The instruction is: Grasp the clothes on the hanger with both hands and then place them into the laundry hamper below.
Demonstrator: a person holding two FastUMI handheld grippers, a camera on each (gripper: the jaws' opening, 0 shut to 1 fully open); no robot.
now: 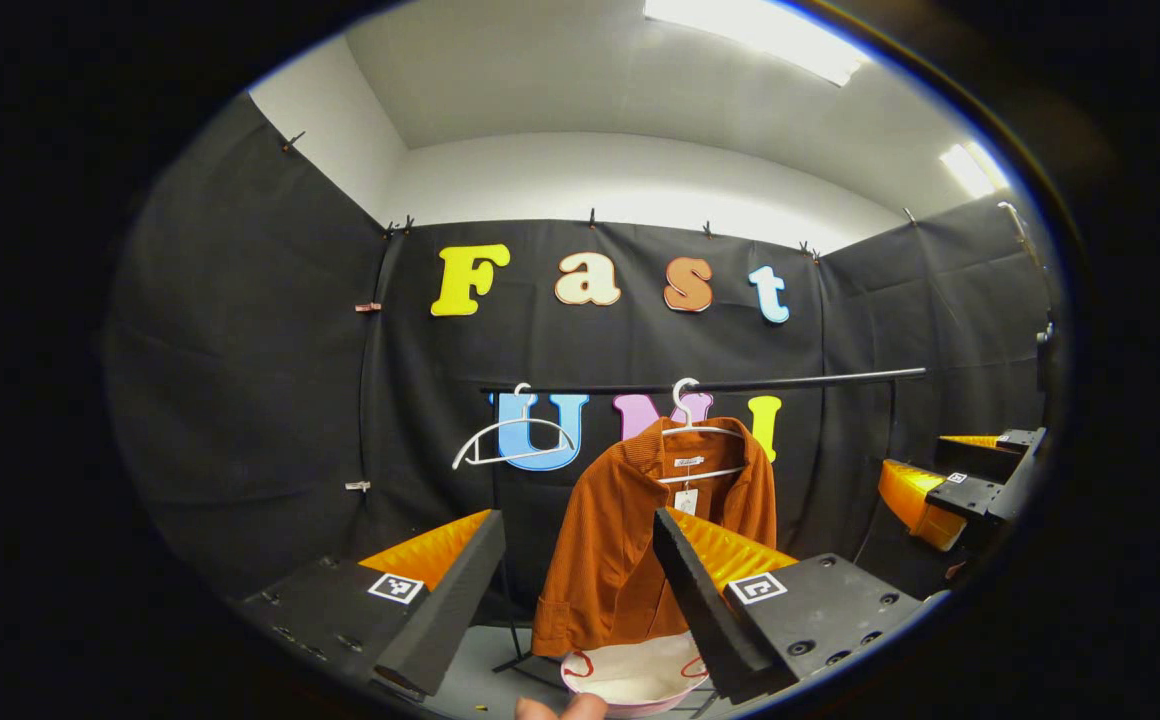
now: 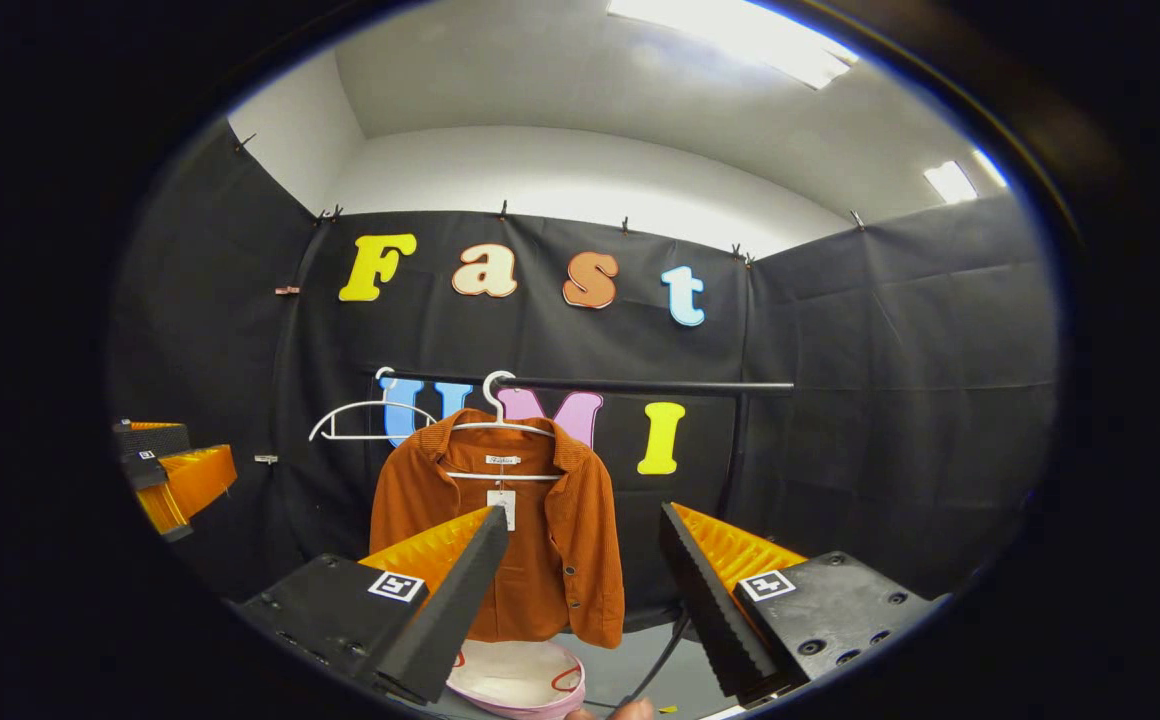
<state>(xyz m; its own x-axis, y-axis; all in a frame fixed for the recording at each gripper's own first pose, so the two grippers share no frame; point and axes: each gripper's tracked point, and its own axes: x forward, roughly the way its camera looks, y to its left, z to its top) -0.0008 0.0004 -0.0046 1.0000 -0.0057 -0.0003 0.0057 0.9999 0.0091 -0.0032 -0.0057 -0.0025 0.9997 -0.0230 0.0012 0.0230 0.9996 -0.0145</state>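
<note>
An orange-brown corduroy shirt point(image 1: 610, 540) hangs on a white hanger point(image 1: 685, 420) from a black rail point(image 1: 800, 379), with a tag at its collar. The white, pink-rimmed laundry hamper point(image 1: 640, 675) stands on the floor right under it. My left gripper point(image 1: 578, 520) is open, some way in front of the shirt and holding nothing. In the right gripper view the shirt point(image 2: 560, 560) hangs left of centre above the hamper point(image 2: 515, 675). My right gripper point(image 2: 585, 515) is also open and short of the cloth.
An empty white hanger point(image 1: 515, 440) hangs on the rail left of the shirt. The rail's stand point(image 2: 735, 450) rises at the right end, and a dark cable point(image 2: 665, 640) runs across the grey floor. The other gripper point(image 1: 950, 480) shows at the right edge.
</note>
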